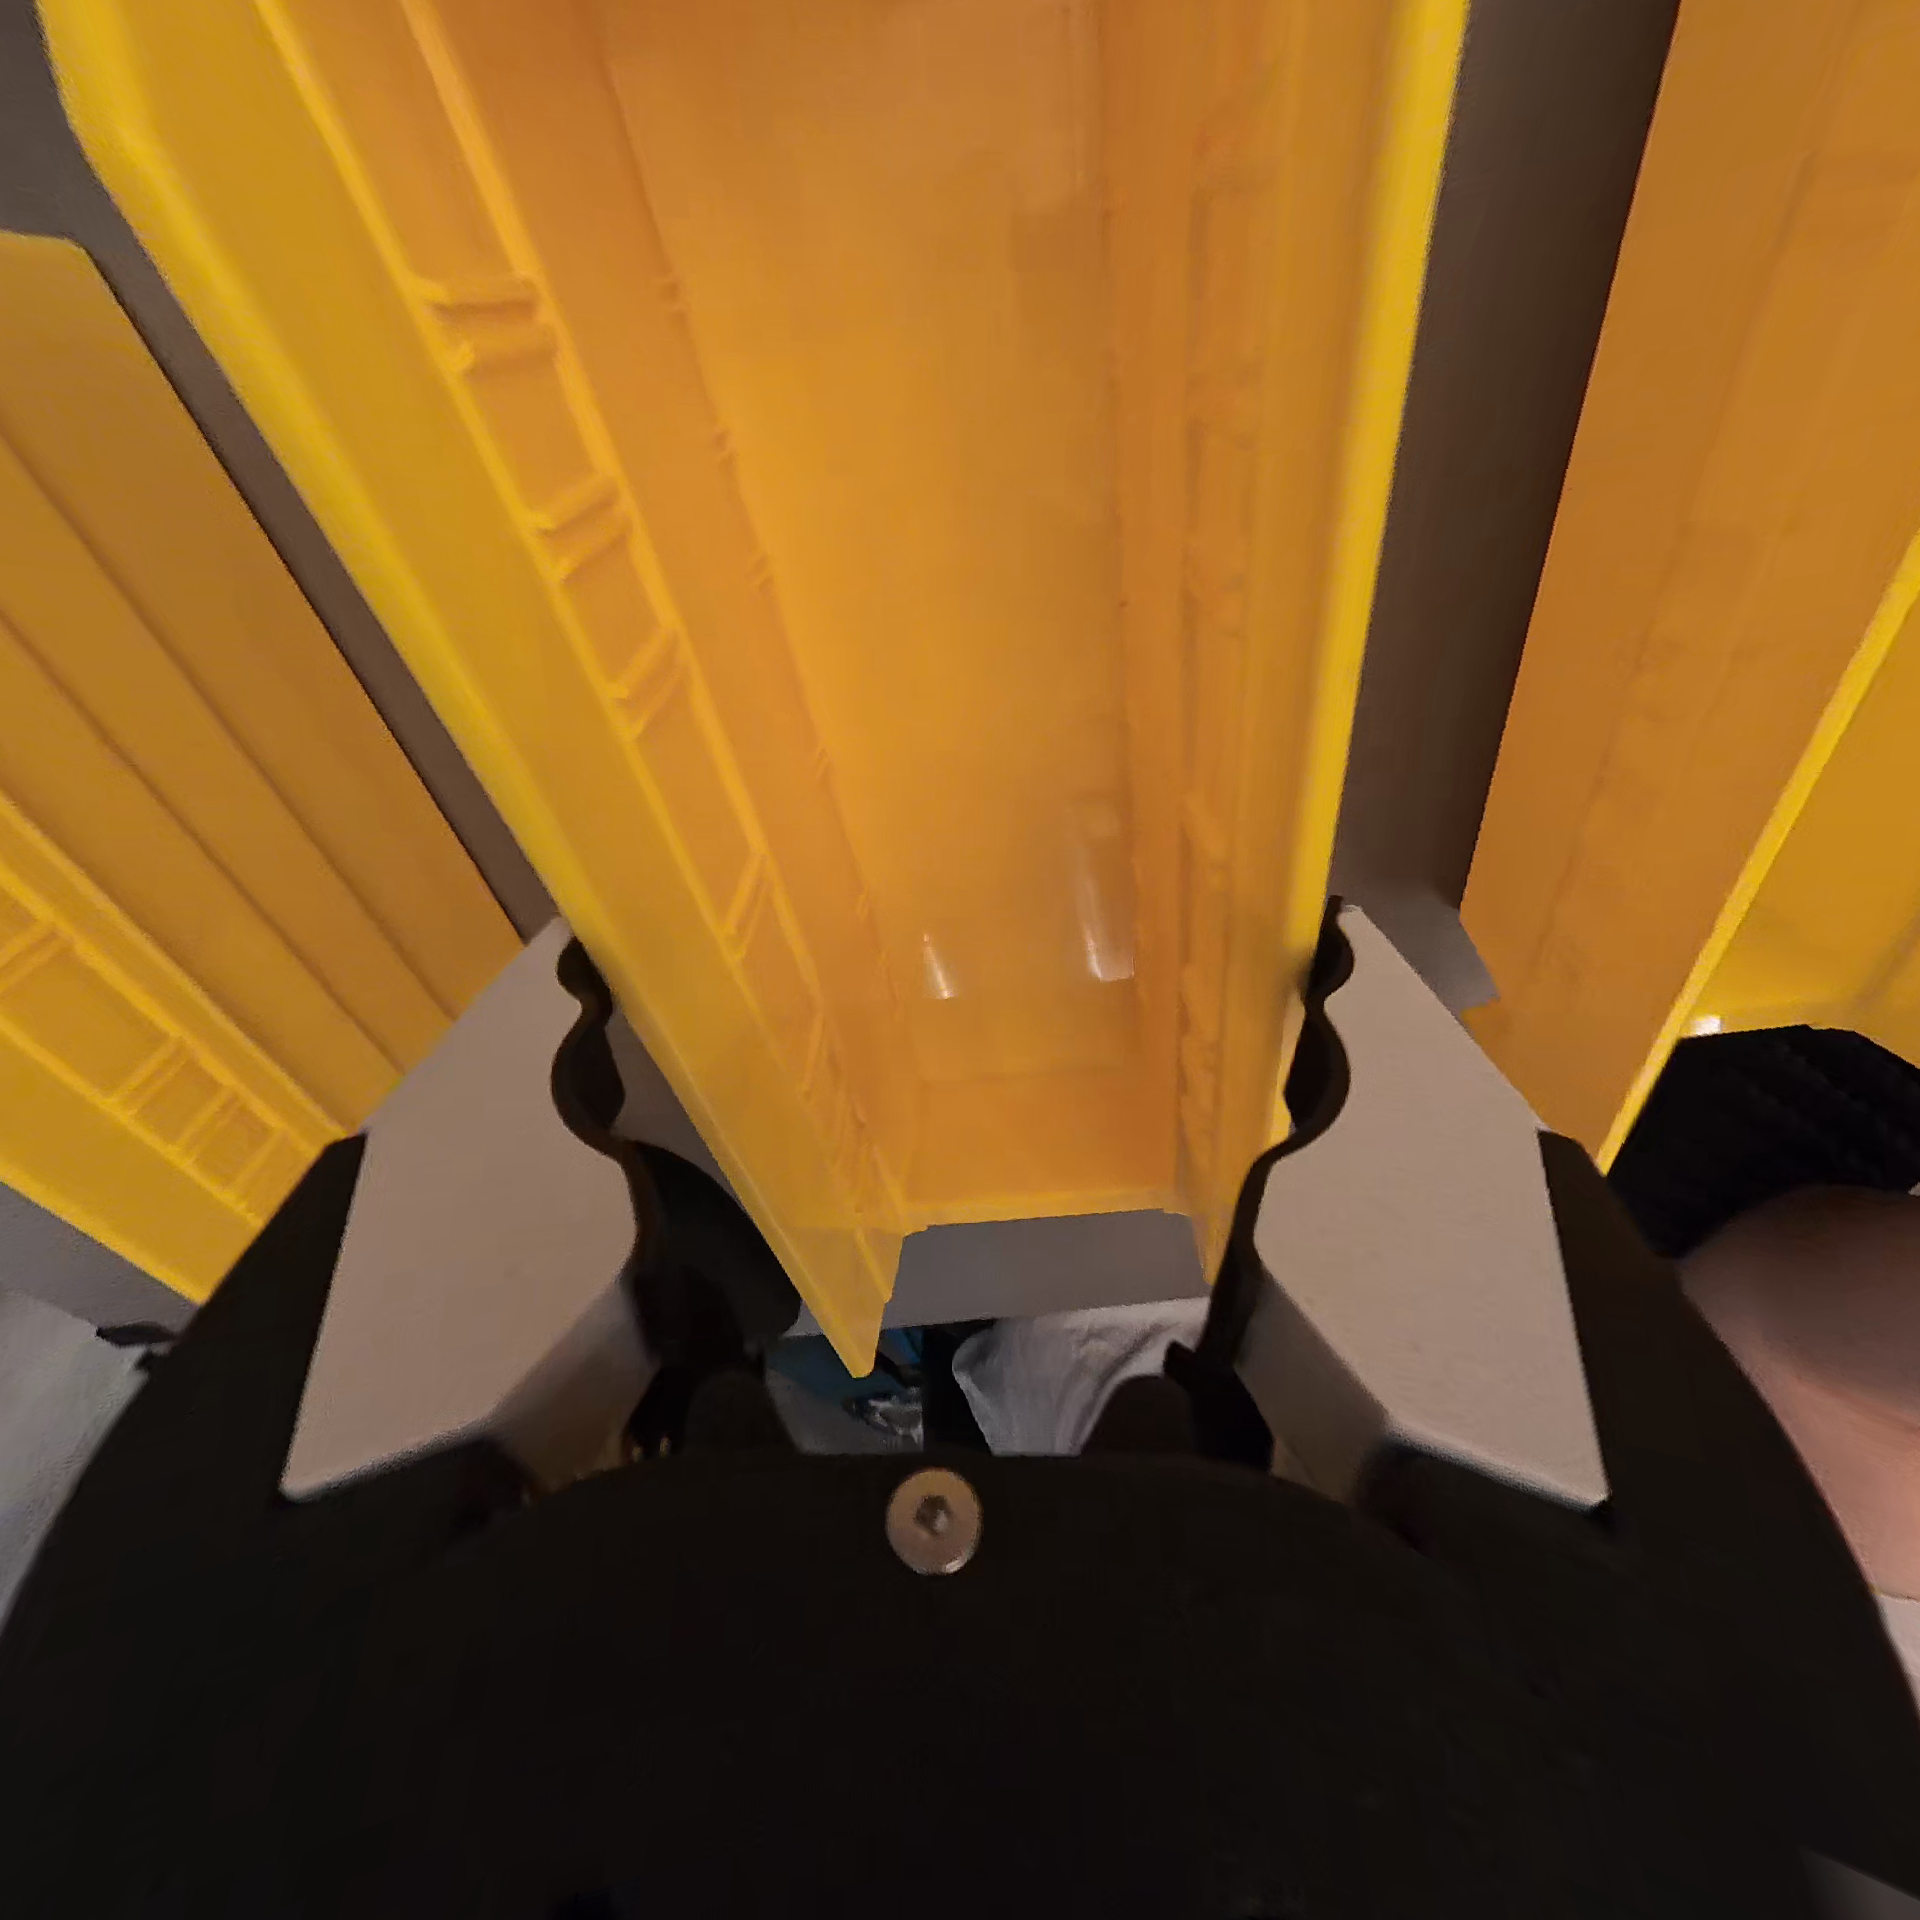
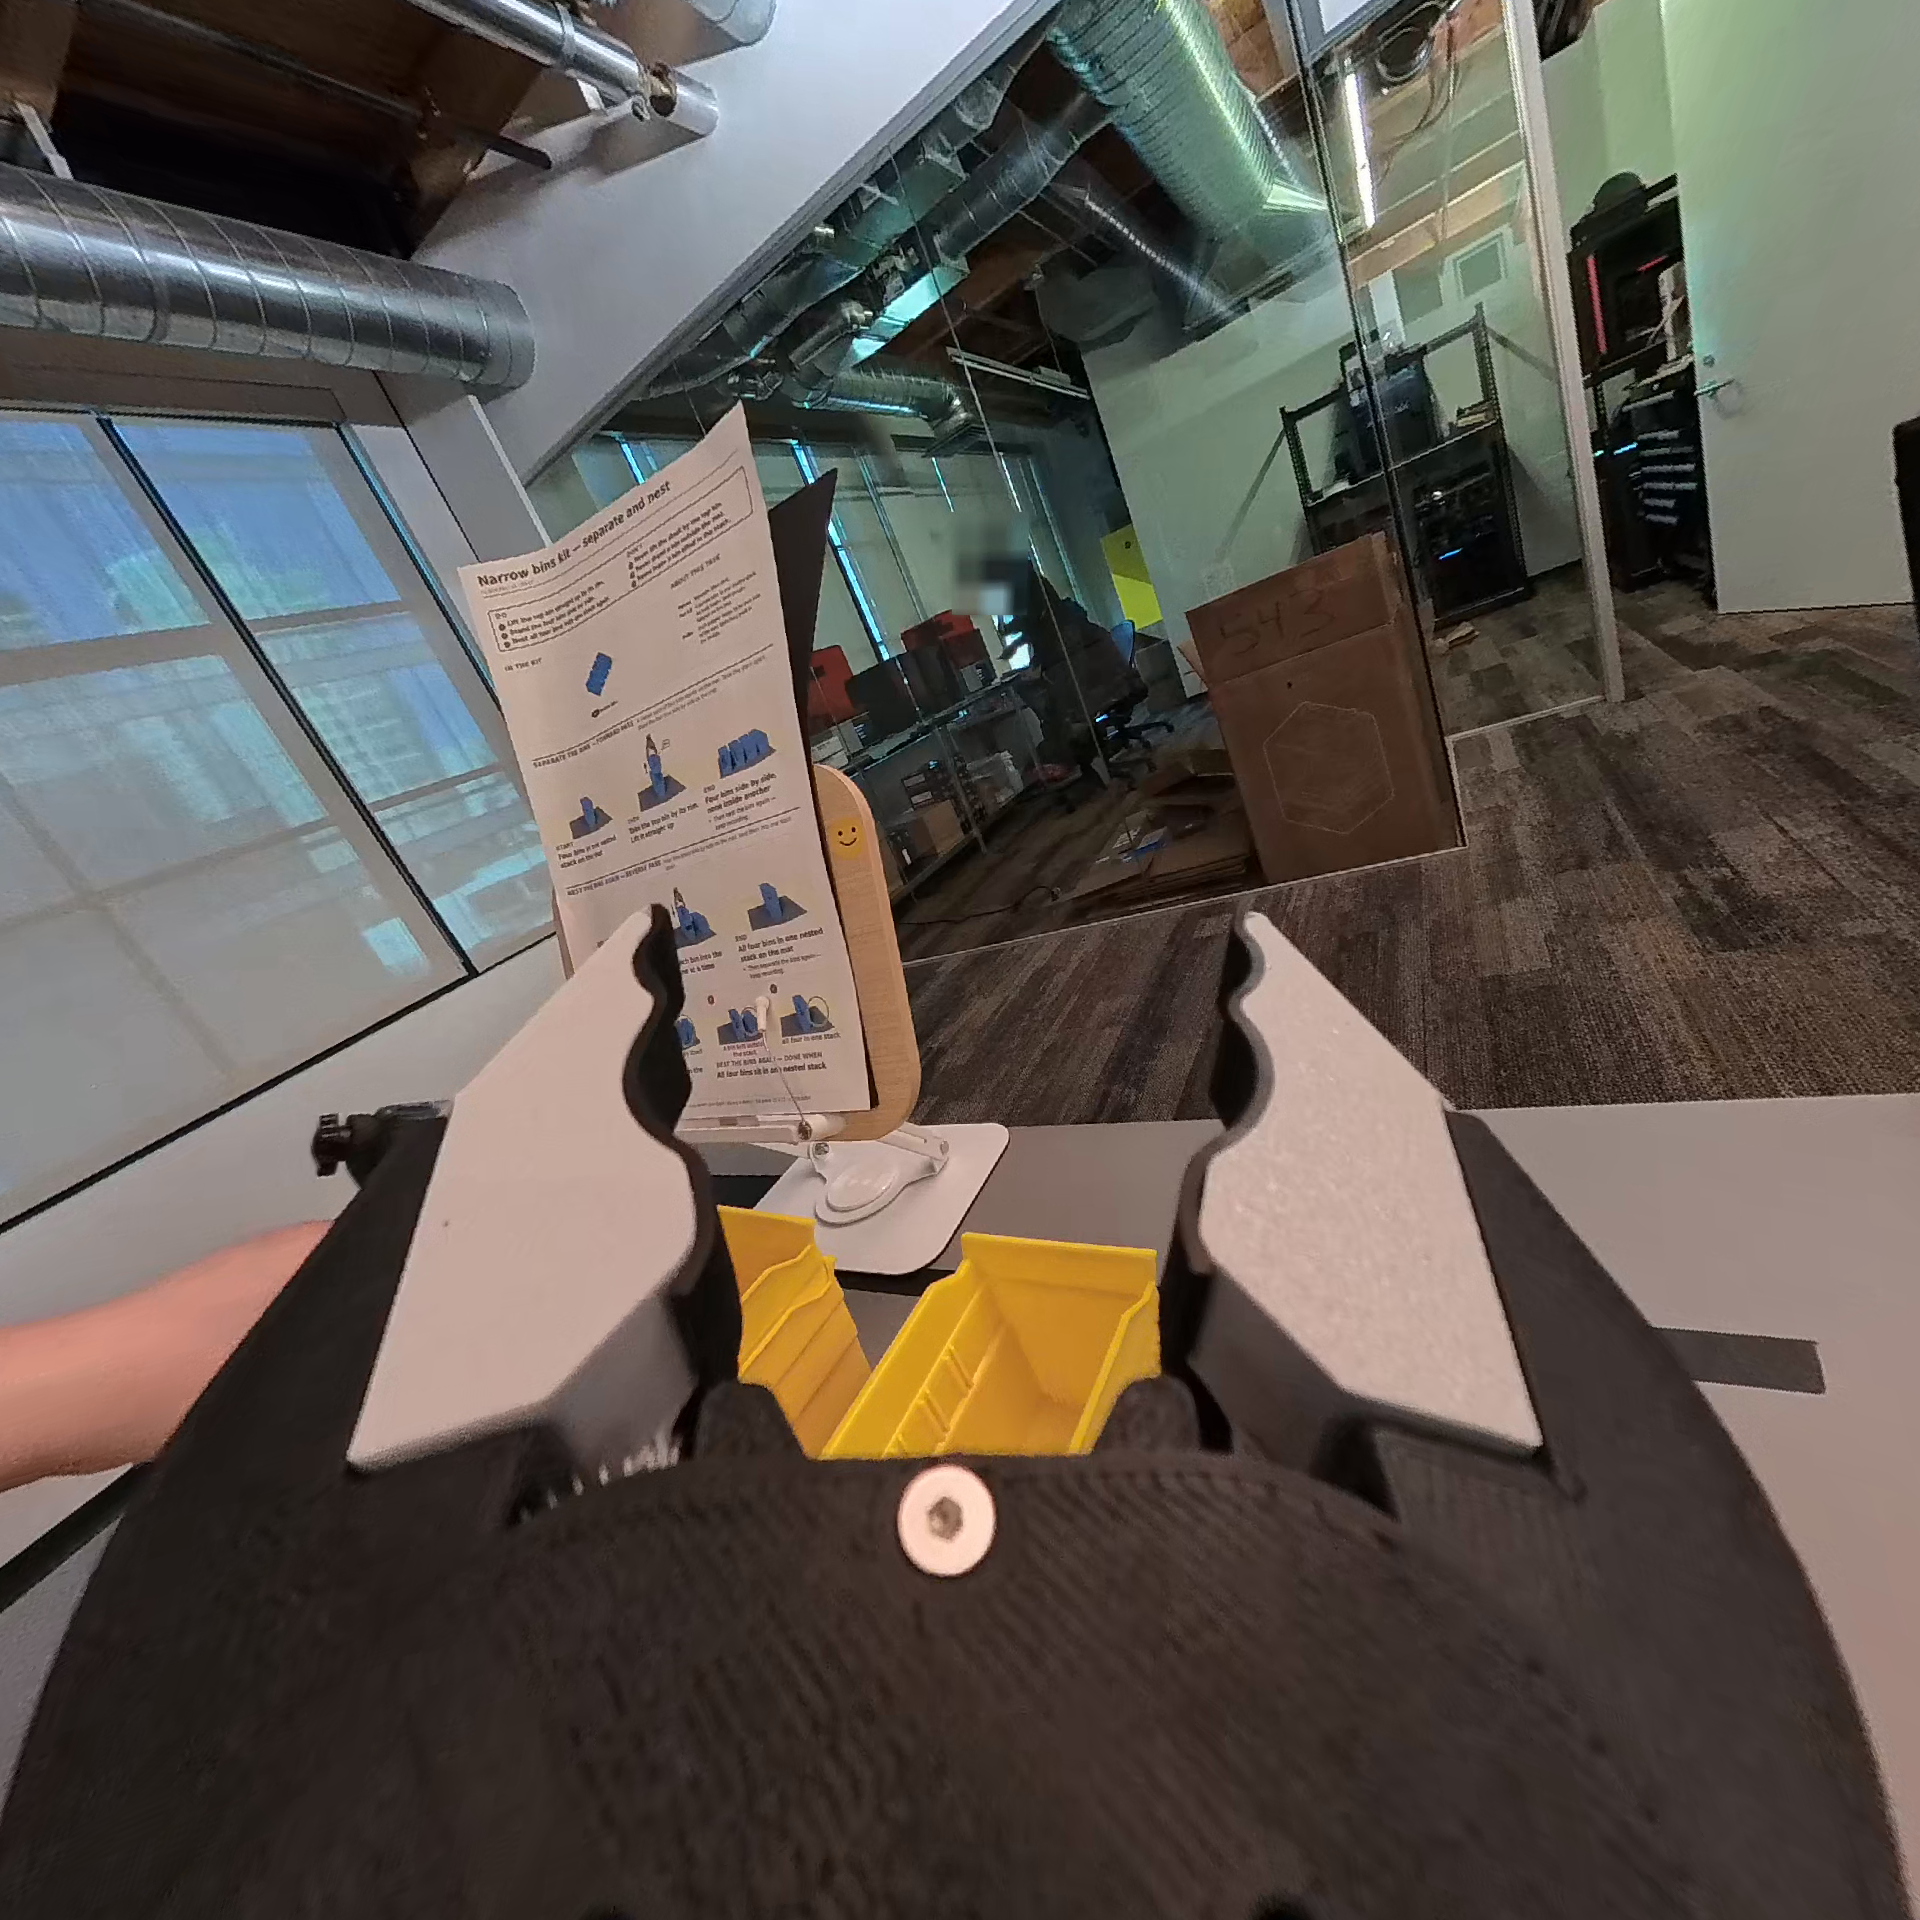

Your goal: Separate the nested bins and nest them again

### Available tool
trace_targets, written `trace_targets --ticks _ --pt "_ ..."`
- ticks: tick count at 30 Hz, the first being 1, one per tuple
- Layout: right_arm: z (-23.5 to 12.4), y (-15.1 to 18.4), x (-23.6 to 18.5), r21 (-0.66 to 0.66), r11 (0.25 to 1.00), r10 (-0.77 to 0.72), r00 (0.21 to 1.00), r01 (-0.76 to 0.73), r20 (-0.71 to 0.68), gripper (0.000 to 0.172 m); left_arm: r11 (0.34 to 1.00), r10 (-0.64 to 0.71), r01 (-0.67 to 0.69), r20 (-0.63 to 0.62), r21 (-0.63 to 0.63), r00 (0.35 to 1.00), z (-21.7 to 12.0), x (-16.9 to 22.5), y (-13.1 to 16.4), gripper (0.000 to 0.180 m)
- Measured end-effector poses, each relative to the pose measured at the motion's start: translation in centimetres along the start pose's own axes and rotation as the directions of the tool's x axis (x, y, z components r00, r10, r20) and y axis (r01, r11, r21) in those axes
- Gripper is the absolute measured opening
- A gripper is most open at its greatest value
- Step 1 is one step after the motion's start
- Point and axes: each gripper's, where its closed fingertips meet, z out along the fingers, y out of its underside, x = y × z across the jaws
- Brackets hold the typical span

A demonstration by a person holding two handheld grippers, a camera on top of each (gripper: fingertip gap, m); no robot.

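room: you're at a grey table [image 2: 1621,1226] in an office with glass walls, ceiling ducts and patterned carpet; a printed instruction sheet [image 2: 665,769] stands on a stand at the far edge.
left gripper [image 1: 951,997]: your fingers straddle a narrow yellow bin [image 1: 935,520], both pads against its long rims, so it reads as gripped across its width.
neighbours: more yellow bins lie apart on either side, one to the left [image 1: 187,831] and one to the right [image 1: 1683,623], with grey table showing between them.
right gripper [image 2: 951,997]: your jaws stand wide and bare, held above the table and pointing out at the room (two yellow bins [image 2: 997,1351] show low between the finger bases).
progress: the bins look separated, side by side; by my reading the re-nesting is just starting, and every bin is left to stack.
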Motion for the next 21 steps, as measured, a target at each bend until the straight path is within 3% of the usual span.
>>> trace_targets --ticks 11,21 --pt "0.0 0.1 0.5 -0.005 1.000 0.021 1.000 -0.021 0.001 0.103 0.997 0.038 -0.033 0.055 -0.076 0.998 0.0 -0.2 0.9 0.118" --pt "0.0 0.1 0.5 -0.006 1.000 0.022 1.000 -0.022 0.005 0.103 0.993 0.042 -0.033 0.076 -0.113 0.996 -1.9 -0.3 1.6 0.118"
